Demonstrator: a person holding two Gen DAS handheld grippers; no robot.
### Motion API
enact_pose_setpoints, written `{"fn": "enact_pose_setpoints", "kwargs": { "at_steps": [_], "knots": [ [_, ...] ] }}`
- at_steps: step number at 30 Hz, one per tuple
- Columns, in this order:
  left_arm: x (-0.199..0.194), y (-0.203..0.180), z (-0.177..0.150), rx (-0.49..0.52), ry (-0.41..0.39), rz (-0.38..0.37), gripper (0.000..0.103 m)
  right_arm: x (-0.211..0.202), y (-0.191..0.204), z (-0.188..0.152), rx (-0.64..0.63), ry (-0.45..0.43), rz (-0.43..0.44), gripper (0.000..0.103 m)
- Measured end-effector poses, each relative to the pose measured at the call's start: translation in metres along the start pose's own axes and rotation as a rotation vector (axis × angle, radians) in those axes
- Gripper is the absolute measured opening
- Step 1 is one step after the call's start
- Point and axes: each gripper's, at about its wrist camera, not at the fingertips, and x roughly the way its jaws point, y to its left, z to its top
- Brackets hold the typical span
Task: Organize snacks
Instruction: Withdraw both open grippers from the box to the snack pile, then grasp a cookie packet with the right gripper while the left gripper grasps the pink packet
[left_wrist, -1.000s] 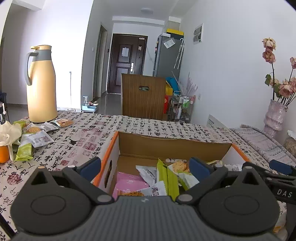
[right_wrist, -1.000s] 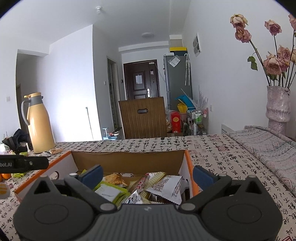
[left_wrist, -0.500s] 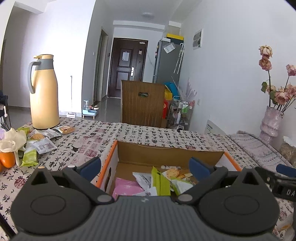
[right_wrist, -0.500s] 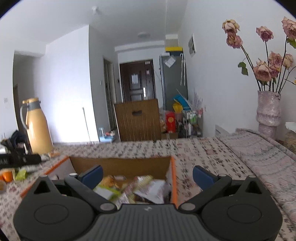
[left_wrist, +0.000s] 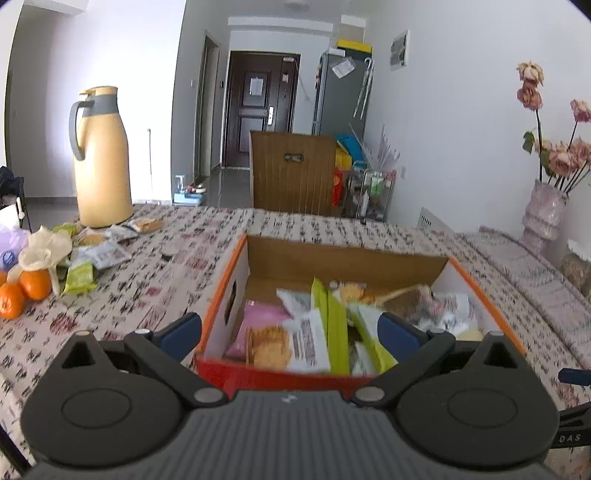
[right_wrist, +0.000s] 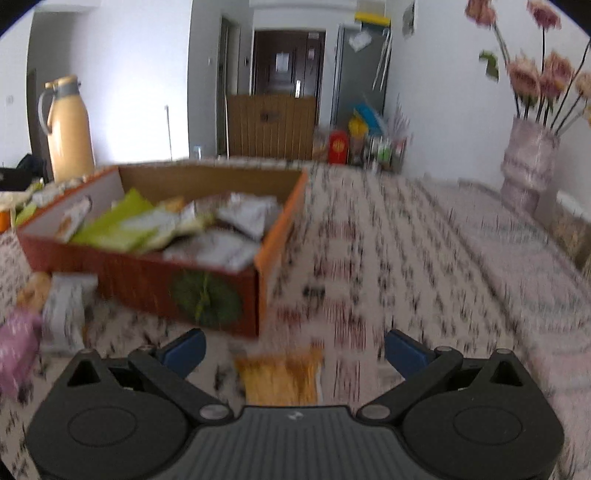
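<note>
i hold my right gripper (right_wrist: 293, 349) low with fingers spread over the orange packet (right_wrist: 282, 378) to grab it for the box (right_wrist: 177, 280), while my left gripper (left_wrist: 290, 332) waits, also spread, above the box.

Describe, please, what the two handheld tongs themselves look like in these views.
Both look alike. The left tongs and right tongs each have a dark grey ribbed body, two black round discs with triangular cut-outs, black linkage arms with silver pivot pins, and blue fingertips. A small white logo sits centred on each body. No cables or sleeves show.
</note>
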Motion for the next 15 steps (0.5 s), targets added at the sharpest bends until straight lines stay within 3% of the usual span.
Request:
{"fn": "enact_pose_setpoints", "kwargs": {
  "at_steps": [7, 15],
  "knots": [
    [-0.009, -0.002, -0.025, 0.006, 0.066, 0.015, 0.103, 0.02, -0.005, -0.016, 0.049, 0.112, 0.0, 0.103],
    [-0.017, -0.007, -0.046, 0.01, 0.124, 0.023, 0.103, 0.021, -0.005, -0.023, 0.076, 0.088, -0.011, 0.103]
  ]
}}
